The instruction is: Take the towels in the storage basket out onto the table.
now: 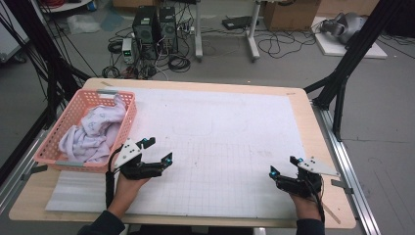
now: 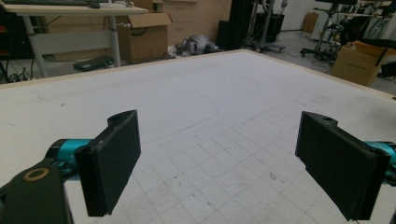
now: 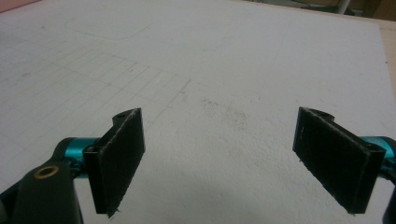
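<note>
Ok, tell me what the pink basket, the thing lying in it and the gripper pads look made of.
Basket: moulded plastic by the look, matt pink with lattice walls.
Cloth: soft fabric, pale lilac-white, crumpled into limp folds.
Pads: probably rubber or foam, matt black with a fine grain and fraying edges; which one is hard to tell.

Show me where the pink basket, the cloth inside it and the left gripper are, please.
pink basket (image 1: 128, 113): high view, on its right side wall.
cloth (image 1: 93, 132): high view, on its crumpled middle.
left gripper (image 1: 157, 150): high view, midway between its open fingertips.
</note>
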Demonstrator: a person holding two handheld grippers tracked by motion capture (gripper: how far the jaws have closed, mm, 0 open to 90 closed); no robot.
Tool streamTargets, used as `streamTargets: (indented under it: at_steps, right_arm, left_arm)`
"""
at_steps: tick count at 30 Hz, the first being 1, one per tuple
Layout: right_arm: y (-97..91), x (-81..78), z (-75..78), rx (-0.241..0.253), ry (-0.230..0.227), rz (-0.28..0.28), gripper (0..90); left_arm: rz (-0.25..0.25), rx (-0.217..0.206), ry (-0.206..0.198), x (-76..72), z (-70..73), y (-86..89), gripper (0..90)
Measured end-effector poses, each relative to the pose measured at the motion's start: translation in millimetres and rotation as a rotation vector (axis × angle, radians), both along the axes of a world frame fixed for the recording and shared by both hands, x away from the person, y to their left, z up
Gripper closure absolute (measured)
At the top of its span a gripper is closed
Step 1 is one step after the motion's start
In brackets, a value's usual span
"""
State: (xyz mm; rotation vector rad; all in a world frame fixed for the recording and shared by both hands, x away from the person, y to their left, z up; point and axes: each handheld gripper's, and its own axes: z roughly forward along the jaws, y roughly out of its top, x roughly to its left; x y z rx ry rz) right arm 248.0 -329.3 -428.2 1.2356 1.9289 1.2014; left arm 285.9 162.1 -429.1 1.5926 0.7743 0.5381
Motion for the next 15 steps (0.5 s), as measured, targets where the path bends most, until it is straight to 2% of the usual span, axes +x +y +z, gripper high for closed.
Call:
streamTargets:
  at_steps: [6,7,9,13,15]
  right_arm:
    - [0.5,0.9,-1.1,-0.001,0.006,0.006,15.4]
    - [-0.3,0.6,-0.9,0.000,0.007,0.004,15.4]
    - [-1.0,1.0,-0.9,0.005,0.002,0.001,15.4]
    - [-1.7,2.1,-1.2,0.014,0.001,0.002,15.4]
    - [0.4,2.5,-1.6,0.004,-0.003,0.011,15.4]
  left_arm:
    - [0.012,-0.008,0.015,2.0,0.0,0.6,16.7]
    - [0.014,-0.014,0.018,2.1,0.2,0.7,19.2]
    - [0.019,-0.014,0.013,2.4,0.3,0.9,19.6]
    - [0.019,-0.006,0.015,3.7,-1.5,0.2,17.5]
    - [0.021,-0.006,0.013,3.4,-1.3,0.4,16.7]
